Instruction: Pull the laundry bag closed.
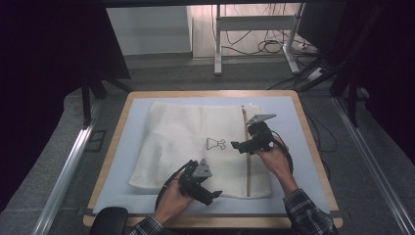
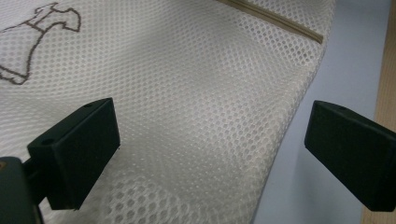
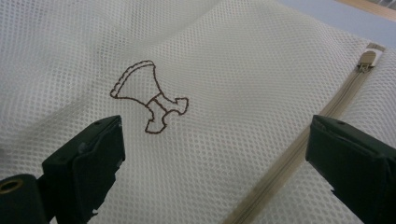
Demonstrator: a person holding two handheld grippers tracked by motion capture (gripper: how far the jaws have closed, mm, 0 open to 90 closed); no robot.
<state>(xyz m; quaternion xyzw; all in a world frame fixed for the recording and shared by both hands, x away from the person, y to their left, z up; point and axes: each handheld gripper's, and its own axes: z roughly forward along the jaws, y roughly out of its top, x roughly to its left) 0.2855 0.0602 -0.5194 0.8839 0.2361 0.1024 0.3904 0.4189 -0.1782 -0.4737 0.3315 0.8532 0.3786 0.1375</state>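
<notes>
One white mesh laundry bag [image 1: 195, 147] lies flat on a pale blue mat [image 1: 120, 152] that covers a wooden-edged table [image 1: 113, 142]. The bag takes up most of the middle of the mat, seen from the high view.

The bag carries one small brown embroidered outline figure [image 1: 215, 143] near its centre; the right gripper view shows it as a single stitched shape [image 3: 149, 98] with a flared top and a notched base. No letters or brand name can be read on it or elsewhere on the bag. One beige zipper [image 1: 246, 147] runs down the bag's right part, and the right gripper view shows its tape [image 3: 299, 154] ending in one metal pull tab [image 3: 369, 58] near the bag's far edge.

Two hand-held grippers are over the bag, one in each of the person's hands. The left gripper [image 1: 208, 192] hovers at the bag's near edge; in its own view its two black jaws stand wide apart with mesh [image 2: 201, 116] and the bag's edge between them, not pressed. The right gripper [image 1: 242, 145] sits above the zipper, right of the figure; its two jaws are also spread wide, grasping nothing, with the mesh and zipper lying between them.

Two plaid sleeves show at the bottom of the high view.
</notes>
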